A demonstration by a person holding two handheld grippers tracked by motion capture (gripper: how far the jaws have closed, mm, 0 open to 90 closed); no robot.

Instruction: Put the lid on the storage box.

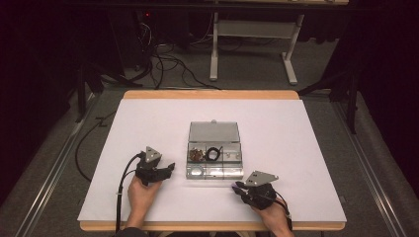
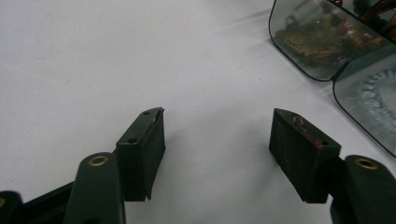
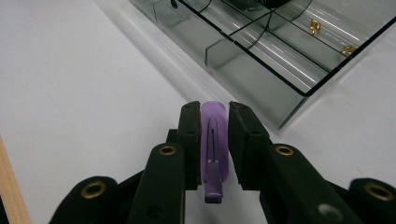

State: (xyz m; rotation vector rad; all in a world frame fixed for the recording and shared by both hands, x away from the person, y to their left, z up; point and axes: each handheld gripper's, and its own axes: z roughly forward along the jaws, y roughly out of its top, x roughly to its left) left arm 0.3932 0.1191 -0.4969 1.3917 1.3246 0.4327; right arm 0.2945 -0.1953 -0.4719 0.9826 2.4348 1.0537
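Note:
A clear smoky plastic box (image 1: 239, 159) with small compartments lies open in the middle of the white table cover, its lid (image 1: 214, 132) laid back. Inside lie a gold-brown bundle (image 1: 197, 154) and a black ring of cord (image 1: 214, 153). My right gripper (image 3: 214, 116) is shut on a small purple plastic clip (image 3: 214, 144), held upright just in front of the box wall (image 3: 261, 79). In the high view the right gripper (image 1: 238, 186) sits at the box's front right corner. My left gripper (image 2: 217, 135) stands open over bare cover, left of the box (image 2: 322, 42); in the high view it (image 1: 170, 168) points at the box.
Two small gold pieces (image 3: 315, 27) lie in a box compartment. The wooden table edge (image 1: 212, 226) runs along the front. Cables (image 1: 163, 64) and a white stand (image 1: 214, 49) are on the floor beyond the table.

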